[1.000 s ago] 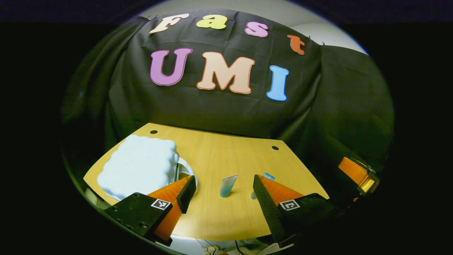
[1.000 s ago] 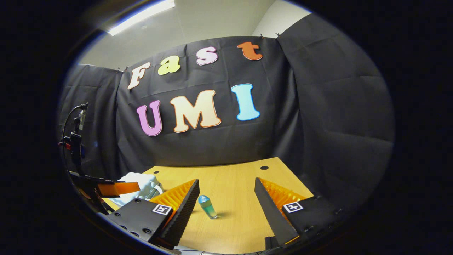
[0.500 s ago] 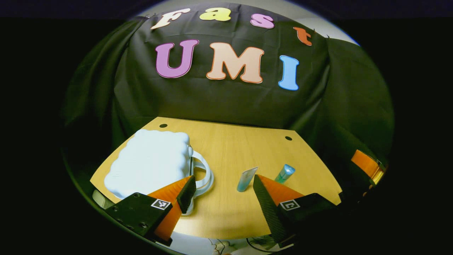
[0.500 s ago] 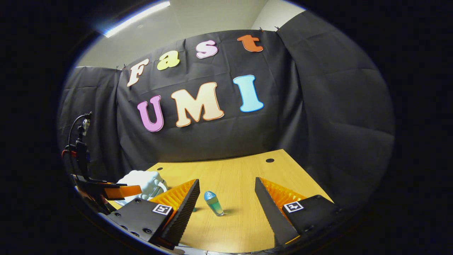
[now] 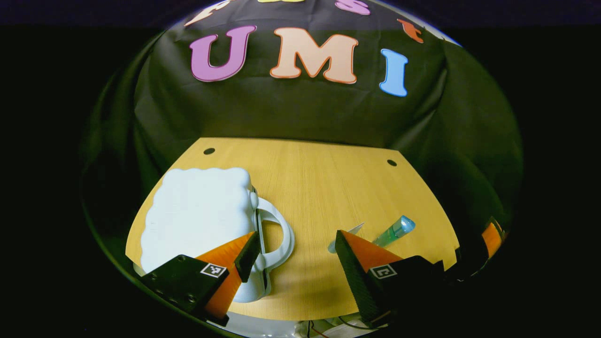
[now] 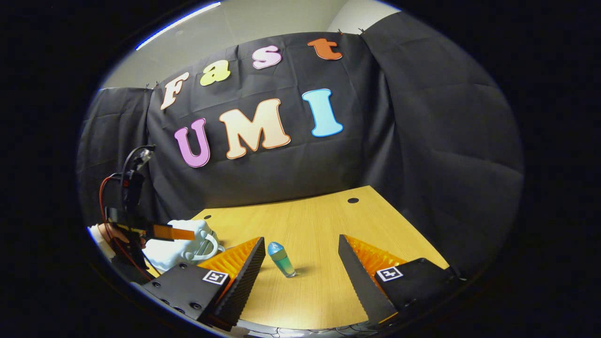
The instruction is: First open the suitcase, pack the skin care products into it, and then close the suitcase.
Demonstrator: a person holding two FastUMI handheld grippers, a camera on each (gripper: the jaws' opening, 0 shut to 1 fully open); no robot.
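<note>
Both jaws stand apart, empty. The left gripper (image 5: 293,246) hangs over the closed white suitcase's (image 5: 197,211) handle (image 5: 277,232) on the counter (image 5: 319,188); catch the lid's seam, lift slowly, bottle (image 6: 281,259) waits nearby

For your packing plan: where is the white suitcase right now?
In the left gripper view, the white suitcase lies closed at the wooden table's left side, its handle facing the small green bottle.
</note>
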